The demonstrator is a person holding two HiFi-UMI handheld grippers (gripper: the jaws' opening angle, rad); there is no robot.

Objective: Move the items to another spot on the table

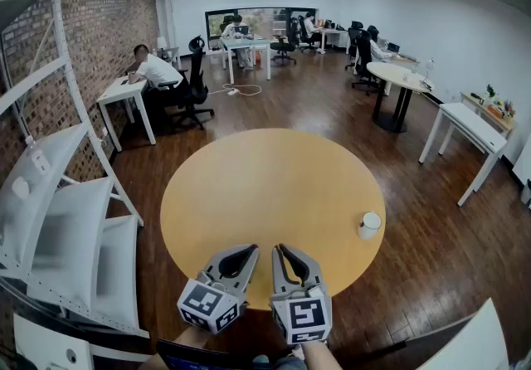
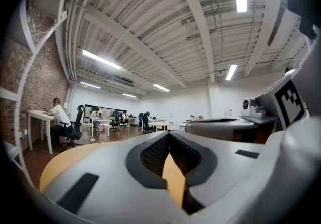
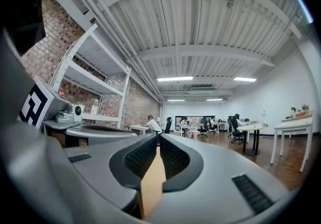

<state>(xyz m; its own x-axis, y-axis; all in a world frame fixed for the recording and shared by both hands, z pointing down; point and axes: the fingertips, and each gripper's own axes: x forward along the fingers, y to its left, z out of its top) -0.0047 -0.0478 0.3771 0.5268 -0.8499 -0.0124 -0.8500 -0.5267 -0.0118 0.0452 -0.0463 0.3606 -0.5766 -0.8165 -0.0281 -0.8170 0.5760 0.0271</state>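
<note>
A small white cup (image 1: 370,224) stands near the right edge of the round wooden table (image 1: 257,177); it is the only item I see on the table. Both grippers hover side by side at the table's near edge, well to the left of the cup. My left gripper (image 1: 250,250) is shut with nothing between its jaws, and its own view shows the tips (image 2: 168,135) meeting. My right gripper (image 1: 280,249) is also shut and holds nothing, its tips (image 3: 158,138) closed together. Neither gripper view shows the cup.
A white metal shelf unit (image 1: 58,219) stands close on the left. A white desk (image 1: 469,132) and another round table (image 1: 398,78) are off to the right, across dark wood floor. People sit at desks far back. A white panel (image 1: 473,343) is at the lower right.
</note>
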